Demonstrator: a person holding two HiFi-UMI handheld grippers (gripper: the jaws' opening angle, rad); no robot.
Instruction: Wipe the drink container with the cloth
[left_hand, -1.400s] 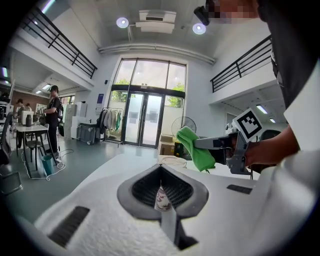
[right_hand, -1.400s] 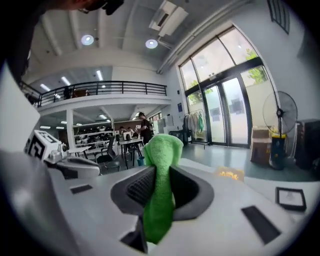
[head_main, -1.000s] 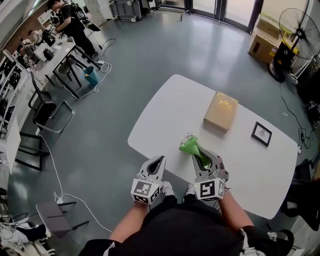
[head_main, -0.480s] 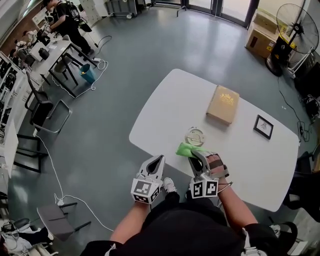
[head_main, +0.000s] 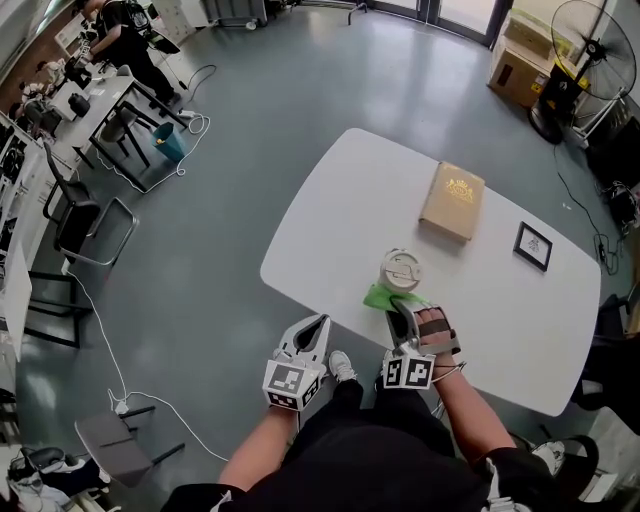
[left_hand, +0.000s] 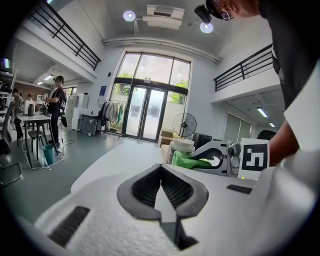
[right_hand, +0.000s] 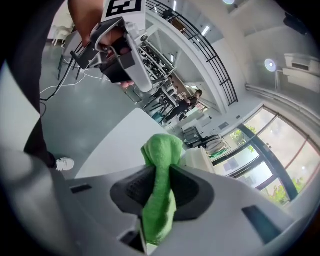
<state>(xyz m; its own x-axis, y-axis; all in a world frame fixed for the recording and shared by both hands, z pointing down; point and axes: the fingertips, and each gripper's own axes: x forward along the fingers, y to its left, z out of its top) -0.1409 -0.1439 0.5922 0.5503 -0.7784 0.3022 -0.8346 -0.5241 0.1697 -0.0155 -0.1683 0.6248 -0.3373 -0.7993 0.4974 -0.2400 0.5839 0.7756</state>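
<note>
A pale drink cup with a lid stands upright near the front edge of the white table. My right gripper is shut on a green cloth, whose bunched end lies against the cup's near side. In the right gripper view the cloth runs up between the jaws, with the cup just behind it. My left gripper hangs shut and empty to the left, off the table's front edge. The left gripper view shows the cup and the cloth to its right.
A tan book lies further back on the table and a small black-framed picture lies at its right. Chairs and desks stand across the grey floor at the left, with a person there. A fan stands at the back right.
The green cloth has come off the top of the cup and down to its near side with the right gripper, so the lid now shows. The left gripper has stayed put.
</note>
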